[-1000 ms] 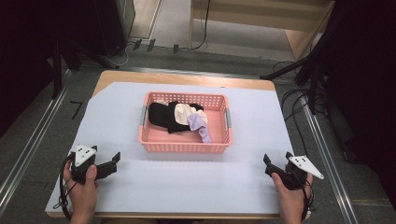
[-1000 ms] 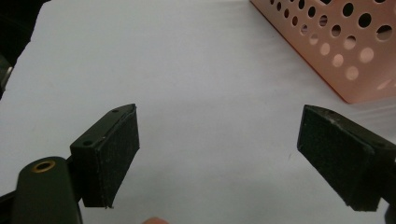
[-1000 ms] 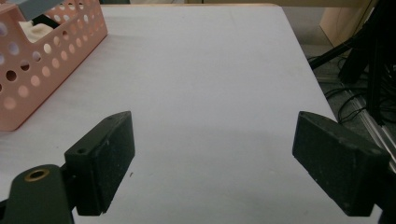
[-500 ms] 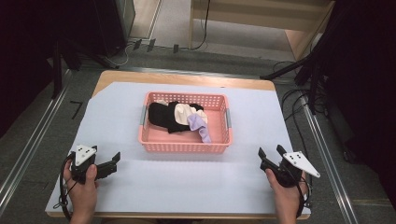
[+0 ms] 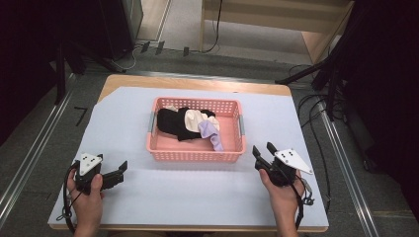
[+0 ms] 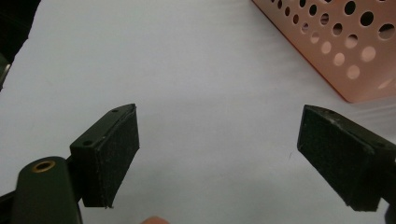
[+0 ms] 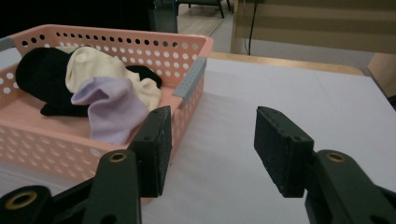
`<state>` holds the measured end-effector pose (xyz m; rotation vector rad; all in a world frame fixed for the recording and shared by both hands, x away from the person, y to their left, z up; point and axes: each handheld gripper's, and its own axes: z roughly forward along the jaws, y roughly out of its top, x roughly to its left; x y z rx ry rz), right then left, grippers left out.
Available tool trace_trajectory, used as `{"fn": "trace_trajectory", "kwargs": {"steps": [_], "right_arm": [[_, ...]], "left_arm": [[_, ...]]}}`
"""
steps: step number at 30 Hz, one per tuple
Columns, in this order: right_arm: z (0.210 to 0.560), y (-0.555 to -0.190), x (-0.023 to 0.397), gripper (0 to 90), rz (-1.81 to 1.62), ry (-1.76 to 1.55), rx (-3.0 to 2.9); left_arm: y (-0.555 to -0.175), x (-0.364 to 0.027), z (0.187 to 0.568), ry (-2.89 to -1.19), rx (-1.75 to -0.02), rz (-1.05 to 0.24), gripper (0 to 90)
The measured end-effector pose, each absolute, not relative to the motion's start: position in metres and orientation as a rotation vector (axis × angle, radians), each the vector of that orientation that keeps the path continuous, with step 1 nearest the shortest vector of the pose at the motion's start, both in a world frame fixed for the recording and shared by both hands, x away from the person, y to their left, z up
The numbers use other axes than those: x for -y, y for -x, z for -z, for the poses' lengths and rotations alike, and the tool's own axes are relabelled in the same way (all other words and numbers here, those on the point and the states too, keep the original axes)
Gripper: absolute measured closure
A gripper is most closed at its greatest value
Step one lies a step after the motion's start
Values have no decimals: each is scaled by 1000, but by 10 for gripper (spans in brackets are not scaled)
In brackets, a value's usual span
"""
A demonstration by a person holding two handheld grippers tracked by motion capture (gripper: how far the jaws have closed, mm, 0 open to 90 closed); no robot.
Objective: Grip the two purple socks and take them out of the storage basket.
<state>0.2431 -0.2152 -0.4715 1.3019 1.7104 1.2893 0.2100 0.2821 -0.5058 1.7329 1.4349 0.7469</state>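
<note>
A pink perforated basket (image 5: 197, 156) stands mid-table and holds a black sock (image 5: 170, 122), a cream sock (image 5: 191, 119) and a lilac sock (image 5: 211, 132). My right gripper (image 5: 263, 148) hovers just right of the basket's near right corner. It is open, its jaws have just been closing, and nothing lies between them. In the right gripper view (image 7: 212, 116) the basket (image 7: 189, 84) and the lilac sock (image 7: 112, 107) sit ahead to the left. My left gripper (image 5: 120, 172) rests open on the sheet at the near left, jaws wide apart (image 6: 219, 121), with the basket corner (image 6: 345, 56) ahead to the right.
A white sheet (image 5: 197, 197) covers the wooden table. Bare sheet lies between the two grippers in front of the basket. Metal rails, cables and dark stands surround the table on the floor.
My right gripper has moved left and forward toward the basket's near right corner, rising a little, and its jaws stand narrower. The left gripper and the socks have not moved.
</note>
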Motion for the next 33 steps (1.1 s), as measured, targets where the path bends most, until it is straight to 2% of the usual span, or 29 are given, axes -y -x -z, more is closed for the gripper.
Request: {"fn": "trace_trajectory", "kwargs": {"steps": [11,16,21,33], "right_arm": [[461,-258,182,567,-1415,-1315,-1720],[459,-271,166,571,-1437,-1354,-1753],[458,-282,149,640,-1409,-1385,-1776],[460,-308,116,633,-1367,-1442,-1867]], "left_arm": [[-210,-282,506,-1741,-1433,-749,139],[-210,-282,506,-1738,-1431,-748,139],[-210,-282,506,-1739,-1429,-746,139],[-210,-283,505,-1740,-1434,-742,139]]}}
